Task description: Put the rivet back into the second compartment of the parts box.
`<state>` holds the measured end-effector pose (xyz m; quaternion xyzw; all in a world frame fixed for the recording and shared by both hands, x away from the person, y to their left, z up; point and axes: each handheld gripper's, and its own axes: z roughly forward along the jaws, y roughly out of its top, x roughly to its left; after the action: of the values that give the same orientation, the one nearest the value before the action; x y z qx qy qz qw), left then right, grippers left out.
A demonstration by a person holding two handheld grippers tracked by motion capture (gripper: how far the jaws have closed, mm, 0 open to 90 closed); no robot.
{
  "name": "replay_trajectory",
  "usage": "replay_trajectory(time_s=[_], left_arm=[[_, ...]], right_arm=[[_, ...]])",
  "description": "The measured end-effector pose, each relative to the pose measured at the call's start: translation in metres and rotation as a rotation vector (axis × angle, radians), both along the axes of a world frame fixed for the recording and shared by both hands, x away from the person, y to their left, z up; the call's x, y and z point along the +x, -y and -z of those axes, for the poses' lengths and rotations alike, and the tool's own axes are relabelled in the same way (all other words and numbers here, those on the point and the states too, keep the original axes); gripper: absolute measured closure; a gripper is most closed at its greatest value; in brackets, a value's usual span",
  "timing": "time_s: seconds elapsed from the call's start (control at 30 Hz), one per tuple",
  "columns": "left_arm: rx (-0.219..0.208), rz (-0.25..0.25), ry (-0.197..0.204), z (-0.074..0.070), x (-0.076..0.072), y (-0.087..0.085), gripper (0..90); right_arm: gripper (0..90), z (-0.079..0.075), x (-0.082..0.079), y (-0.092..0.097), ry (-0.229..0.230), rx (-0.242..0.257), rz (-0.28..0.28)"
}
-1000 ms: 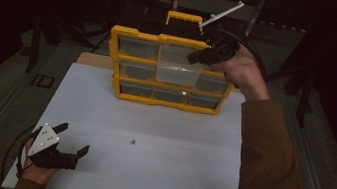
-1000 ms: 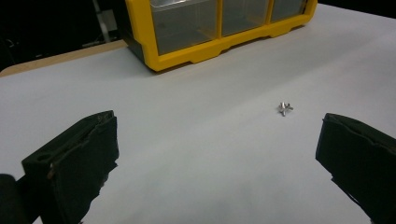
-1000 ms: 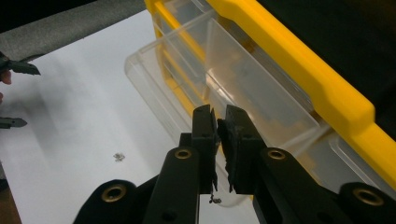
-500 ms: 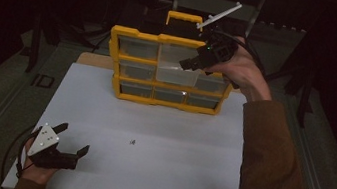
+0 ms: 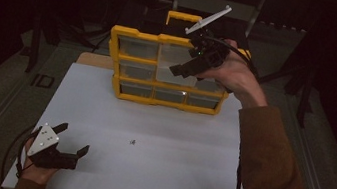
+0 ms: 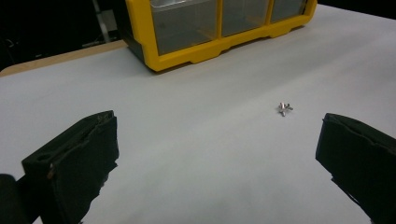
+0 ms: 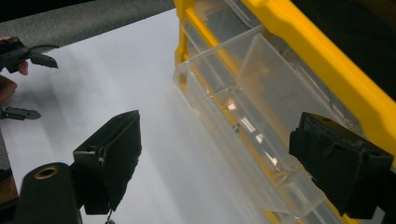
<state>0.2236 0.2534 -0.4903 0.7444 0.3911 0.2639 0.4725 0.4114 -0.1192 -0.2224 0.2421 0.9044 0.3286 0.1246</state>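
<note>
From the high view, the right tongs (image 5: 187, 72) are held up at the front of the yellow drawer cabinet (image 5: 170, 72), which stands at the far side of the white counter (image 5: 145, 172). Their jaws have just been opening and stand wide, with nothing between them. The clear drawer (image 5: 175, 68) they face sits in the cabinet's middle, partly covered by the hand; what the drawers hold is too dim to make out. A small metal screw (image 5: 132, 142) lies alone on the counter, well apart from the cabinet. The left tongs (image 5: 65, 147) rest near the counter's near left corner, jaws wide and empty.

In the left gripper view, the screw (image 6: 283, 108) lies between and beyond the spread jaws, and the cabinet (image 6: 187, 51) is cut off at the top.

In the right gripper view, the clear drawer (image 7: 243, 116) is pulled out from the yellow frame, with a tiny dark speck (image 7: 236, 127) inside, too small to identify. The left tongs (image 7: 21, 84) show at the far left edge.
</note>
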Motion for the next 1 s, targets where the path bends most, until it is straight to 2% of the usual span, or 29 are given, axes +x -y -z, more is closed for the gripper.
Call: replay_trajectory(time_s=[0.43, 0.6, 1.0], left_arm=[[0.001, 0.0, 0.0, 0.0, 0.0, 0.0, 0.0], [0.0, 0.0, 0.001, 0.0, 0.0, 0.0, 0.0], [0.001, -0.002, 0.001, 0.0, 0.0, 0.0, 0.0]], right_arm=[[13.8, 0.01, -0.019, -0.014, -0.002, -0.005, -0.058], [13.8, 0.014, -0.024, -0.018, -0.001, -0.028, -0.076], [14.0, 0.026, -0.034, -0.025, -0.016, -0.04, -0.111]])
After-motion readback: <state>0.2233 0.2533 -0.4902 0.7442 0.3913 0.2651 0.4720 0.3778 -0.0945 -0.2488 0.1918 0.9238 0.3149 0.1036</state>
